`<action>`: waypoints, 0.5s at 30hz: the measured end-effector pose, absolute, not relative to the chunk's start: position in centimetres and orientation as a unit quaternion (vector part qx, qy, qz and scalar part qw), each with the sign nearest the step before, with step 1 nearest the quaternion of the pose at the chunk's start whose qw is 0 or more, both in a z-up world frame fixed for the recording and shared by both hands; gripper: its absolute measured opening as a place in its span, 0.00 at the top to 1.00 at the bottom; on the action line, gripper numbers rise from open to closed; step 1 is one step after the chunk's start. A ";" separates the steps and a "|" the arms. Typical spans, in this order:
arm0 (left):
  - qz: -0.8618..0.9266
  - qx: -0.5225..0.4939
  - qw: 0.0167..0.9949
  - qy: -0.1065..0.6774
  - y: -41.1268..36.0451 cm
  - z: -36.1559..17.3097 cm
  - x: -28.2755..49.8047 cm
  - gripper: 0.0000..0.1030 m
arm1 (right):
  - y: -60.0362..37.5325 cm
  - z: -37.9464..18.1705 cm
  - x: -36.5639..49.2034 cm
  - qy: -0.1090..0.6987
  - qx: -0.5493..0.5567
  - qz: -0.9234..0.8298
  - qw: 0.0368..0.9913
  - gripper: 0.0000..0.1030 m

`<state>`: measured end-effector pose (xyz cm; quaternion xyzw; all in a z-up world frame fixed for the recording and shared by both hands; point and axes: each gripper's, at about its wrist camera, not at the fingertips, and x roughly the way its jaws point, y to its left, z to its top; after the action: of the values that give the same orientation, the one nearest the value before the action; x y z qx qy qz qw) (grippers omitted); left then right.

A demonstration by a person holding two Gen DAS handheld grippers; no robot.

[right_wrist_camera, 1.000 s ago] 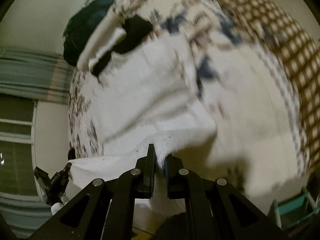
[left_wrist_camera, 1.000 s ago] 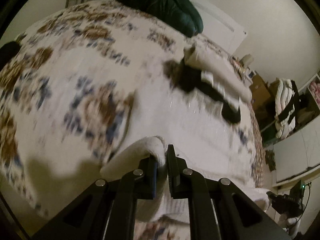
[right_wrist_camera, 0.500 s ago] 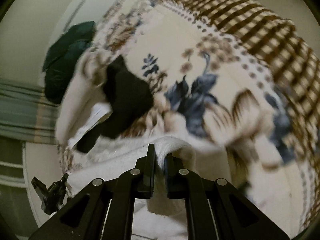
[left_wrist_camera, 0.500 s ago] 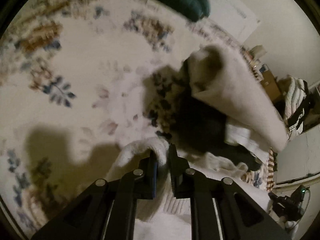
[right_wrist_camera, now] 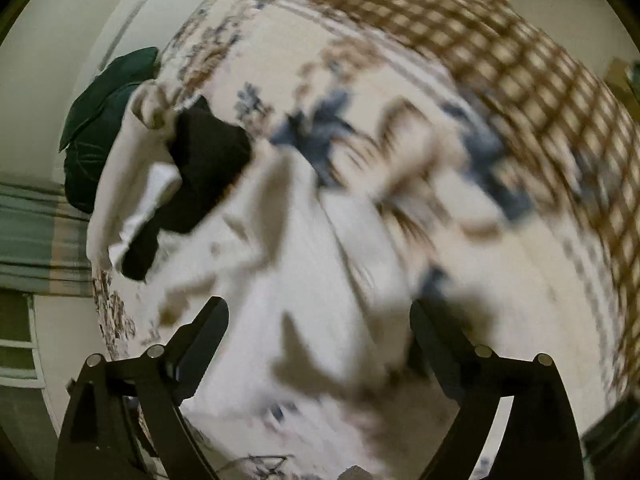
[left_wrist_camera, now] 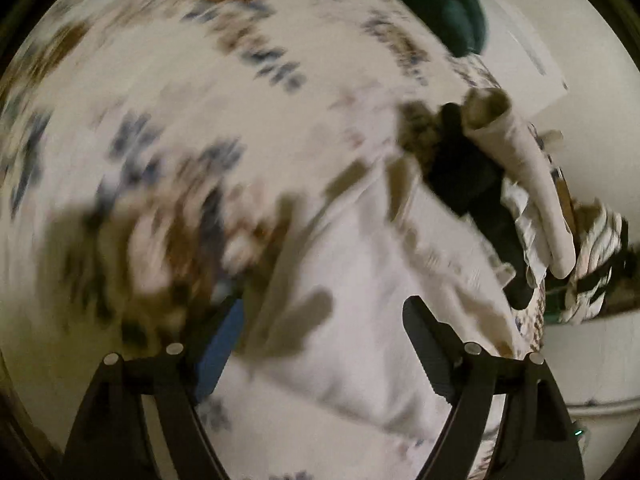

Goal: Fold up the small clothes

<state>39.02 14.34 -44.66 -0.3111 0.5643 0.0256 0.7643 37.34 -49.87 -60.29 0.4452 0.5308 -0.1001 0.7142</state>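
White garment (left_wrist_camera: pixel 360 280) lies on the bed, freed as both claws just sprang wide open.

A bed covered by a cream bedspread (left_wrist_camera: pixel 168 92) carries everything; the spread is printed with blue and brown flowers, and in the right wrist view a brown checked border (right_wrist_camera: pixel 500 64) runs along its far right edge. A white garment (left_wrist_camera: pixel 360 292) lies spread flat on the near part of the spread. Beyond it sits a small heap: a black garment (right_wrist_camera: pixel 208 160) with a pale cream cloth (right_wrist_camera: pixel 120 176) lying against it. At the far end a dark green pillow (right_wrist_camera: pixel 96 132) rests on the bed. Motion blur hides finer detail.
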 end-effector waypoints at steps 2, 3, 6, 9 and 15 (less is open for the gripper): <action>0.041 -0.337 0.752 0.565 14.0 -45.7 37.1 0.22 | -49.4 -62.2 35.8 0.531 0.481 -0.095 0.691 0.09; 0.043 -0.352 0.744 0.567 13.6 -46.3 36.4 0.22 | -49.2 -63.0 35.6 0.532 0.495 -0.090 0.681 0.09; 0.042 -0.401 0.722 0.562 12.1 -48.3 35.8 0.22 | -47.7 -66.3 35.4 0.529 0.552 -0.059 0.642 0.09; 0.047 -0.419 0.719 0.553 10.7 -50.1 36.7 0.22 | -46.7 -68.8 36.3 0.511 0.587 -0.046 0.626 0.09; 0.091 -0.453 0.715 0.525 10.4 -53.2 38.8 0.73 | -47.4 -71.0 36.8 0.468 0.628 -0.077 0.617 0.30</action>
<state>38.82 10.42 -53.22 -0.4527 0.5255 0.0909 0.7146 36.79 -47.40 -70.99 0.6279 0.4684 -0.0768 0.6168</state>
